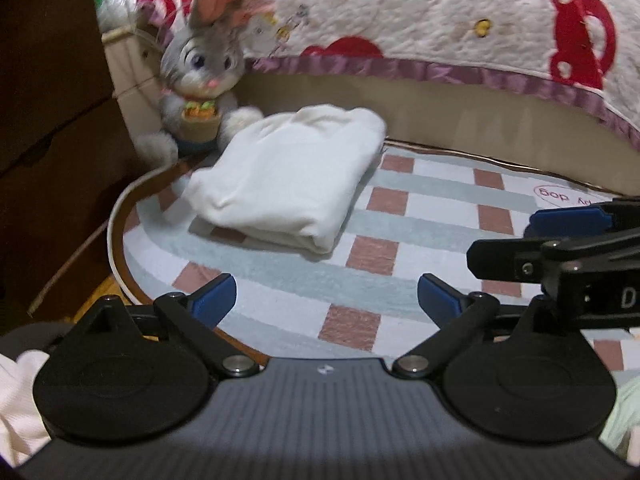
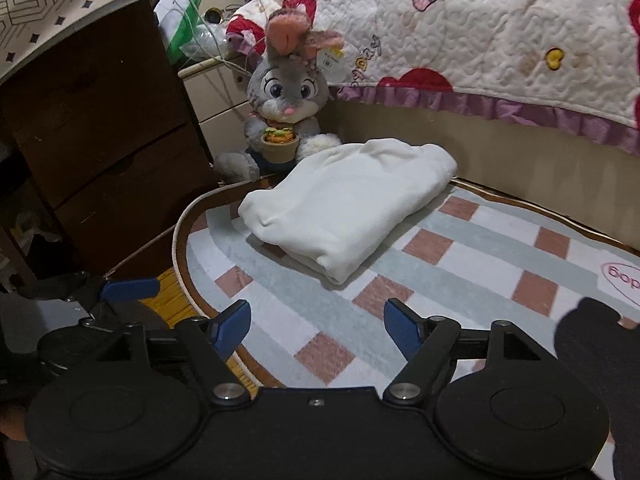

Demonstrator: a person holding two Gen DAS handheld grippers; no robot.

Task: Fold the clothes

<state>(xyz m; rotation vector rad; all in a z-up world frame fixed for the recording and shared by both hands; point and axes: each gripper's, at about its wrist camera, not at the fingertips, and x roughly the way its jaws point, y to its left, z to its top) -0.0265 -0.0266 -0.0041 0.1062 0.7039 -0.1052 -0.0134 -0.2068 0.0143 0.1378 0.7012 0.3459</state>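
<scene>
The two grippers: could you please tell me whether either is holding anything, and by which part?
Nothing is held. The left gripper and right gripper have open, empty jaws; the folded white garment lies apart on the rug.

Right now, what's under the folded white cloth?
The folded white cloth lies on the checked rug. The rug's pink and grey squares show around it; whatever is directly beneath is covered.

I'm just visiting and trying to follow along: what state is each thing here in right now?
White garment: folded into a neat bundle, lying on the checked rug, nothing touching it.
Left gripper: jaws open, empty, clear of the garment.
Right gripper: jaws open, empty, clear of the garment.
Plush rabbit: sitting upright just behind the garment.
Quilt: draped over the bed edge.
</scene>
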